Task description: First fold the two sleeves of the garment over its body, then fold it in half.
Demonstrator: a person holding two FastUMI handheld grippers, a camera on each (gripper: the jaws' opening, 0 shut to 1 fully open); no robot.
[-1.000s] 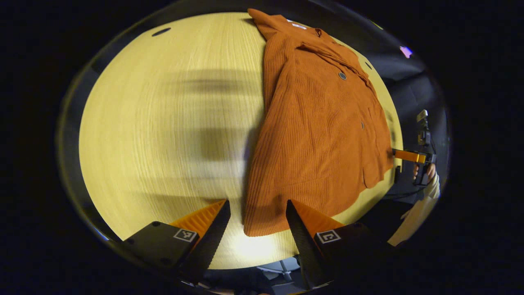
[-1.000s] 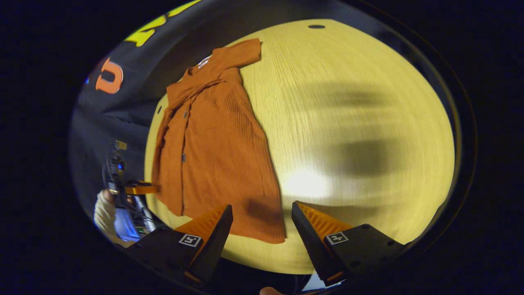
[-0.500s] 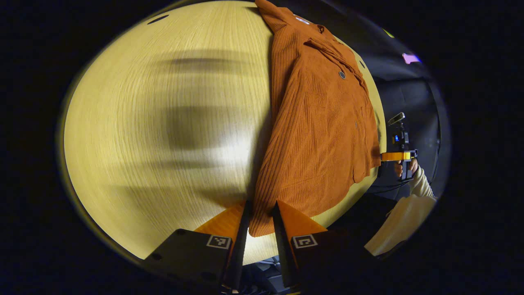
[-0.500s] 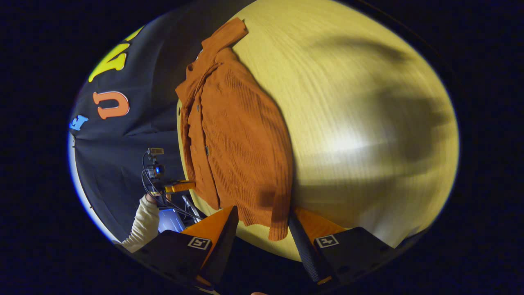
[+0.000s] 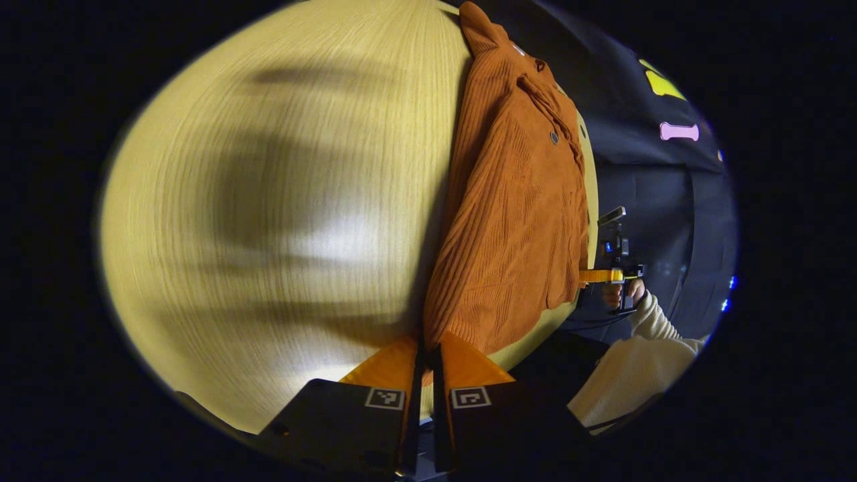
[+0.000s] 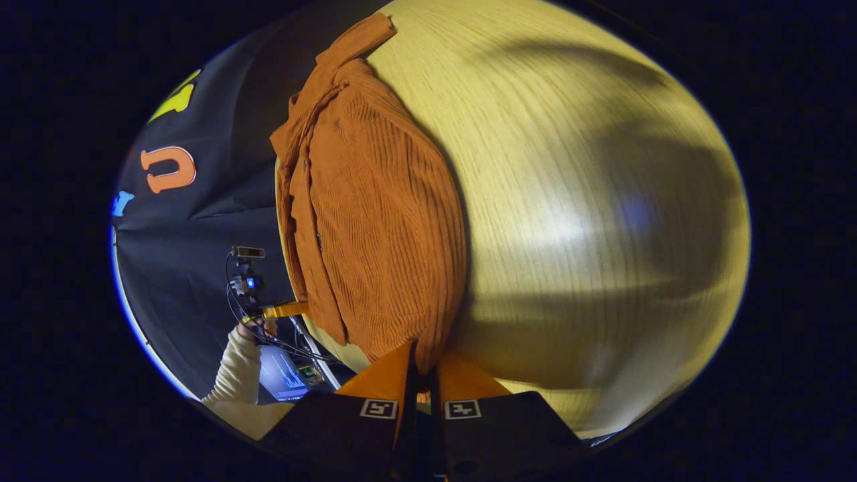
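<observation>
A rust-orange ribbed garment (image 5: pixel 515 221) lies along the far edge of a pale wooden table (image 5: pixel 268 214), its 2 sleeves apparently already folded over its body; the left gripper (image 5: pixel 425 348), fingers closed to a narrow slit, pinches 1 hem corner. The right gripper (image 6: pixel 422 358), likewise nearly closed, pinches the other hem corner, so the fold in half seems to be the step in hand, calling next for both corners to be carried together toward the collar (image 6: pixel 301 127). The sleeves' exact lie is hard to make out, and the clamped cloth is mostly hidden between the fingers.

Glare and soft shadows on table (image 5: pixel 268 201) (edges perhaps blurred).
</observation>
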